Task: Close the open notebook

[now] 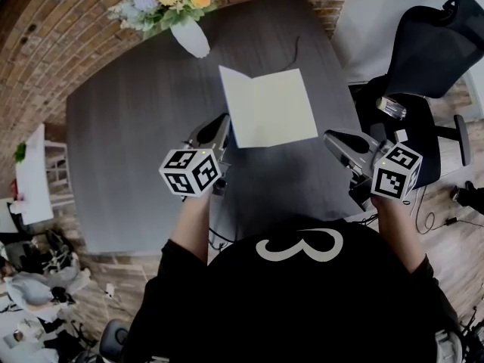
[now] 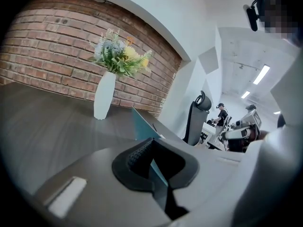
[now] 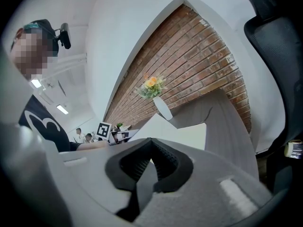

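Observation:
The open notebook [image 1: 268, 106] lies with pale pages up on the dark table [image 1: 128, 150]. My left gripper [image 1: 224, 121] sits at the notebook's left edge, shut on the left cover. In the left gripper view that cover shows as a teal sheet [image 2: 141, 123] that rises off the table and runs between the jaws of the left gripper [image 2: 151, 143]. My right gripper [image 1: 331, 137] hovers off the notebook's lower right corner, apart from it and shut on nothing. The right gripper view has the pale page [image 3: 187, 135] beyond the closed right gripper [image 3: 151, 144].
A white vase of flowers [image 1: 190, 36] stands at the table's far edge, behind the notebook. A thin cable [image 1: 295, 50] lies on the table near the notebook's top right. A black office chair [image 1: 431, 51] stands at the right of the table.

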`<action>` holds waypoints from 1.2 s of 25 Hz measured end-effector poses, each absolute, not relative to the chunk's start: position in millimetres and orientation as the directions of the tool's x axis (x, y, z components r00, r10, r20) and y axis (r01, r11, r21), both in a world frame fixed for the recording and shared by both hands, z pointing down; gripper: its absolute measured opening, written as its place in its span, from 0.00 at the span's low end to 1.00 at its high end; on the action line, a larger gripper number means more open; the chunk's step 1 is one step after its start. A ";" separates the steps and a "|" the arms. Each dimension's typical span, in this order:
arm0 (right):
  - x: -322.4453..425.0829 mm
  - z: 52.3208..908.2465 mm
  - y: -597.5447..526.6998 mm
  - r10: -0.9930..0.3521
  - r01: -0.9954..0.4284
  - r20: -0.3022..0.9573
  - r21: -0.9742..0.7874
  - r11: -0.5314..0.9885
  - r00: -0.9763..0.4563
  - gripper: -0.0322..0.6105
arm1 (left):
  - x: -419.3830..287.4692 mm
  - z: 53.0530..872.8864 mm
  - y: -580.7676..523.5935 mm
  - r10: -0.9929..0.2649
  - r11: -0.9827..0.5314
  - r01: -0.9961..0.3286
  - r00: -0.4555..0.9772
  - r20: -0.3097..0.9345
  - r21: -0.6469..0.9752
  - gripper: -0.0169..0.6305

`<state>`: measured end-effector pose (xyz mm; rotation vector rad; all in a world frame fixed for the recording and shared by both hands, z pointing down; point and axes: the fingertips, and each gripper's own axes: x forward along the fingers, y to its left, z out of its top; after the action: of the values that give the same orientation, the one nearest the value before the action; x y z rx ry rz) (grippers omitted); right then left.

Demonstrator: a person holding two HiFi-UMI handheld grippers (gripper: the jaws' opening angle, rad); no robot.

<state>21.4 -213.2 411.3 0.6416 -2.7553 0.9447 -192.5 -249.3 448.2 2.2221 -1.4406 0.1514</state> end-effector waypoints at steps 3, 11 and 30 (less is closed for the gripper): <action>26.3 412.1 -213.2 -0.360 -0.456 0.281 -0.546 0.702 -0.890 0.05 | -178.3 443.4 -253.9 -0.818 -0.363 -0.872 0.467 0.336 0.329 0.05; 40.0 416.9 -212.9 -0.391 -0.484 0.287 -0.551 0.679 -0.875 0.05 | -132.2 444.2 -267.9 -0.766 -0.454 -0.835 0.544 0.342 0.310 0.05; 72.4 434.6 -228.8 -0.441 -0.535 0.309 -0.571 0.623 -0.843 0.05 | -56.0 488.1 -291.5 -0.639 -0.562 -0.773 0.632 0.438 0.295 0.05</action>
<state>72.4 -228.8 434.6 0.8172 -2.7029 1.0198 -56.0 -291.5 488.1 2.3934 -1.1108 0.3904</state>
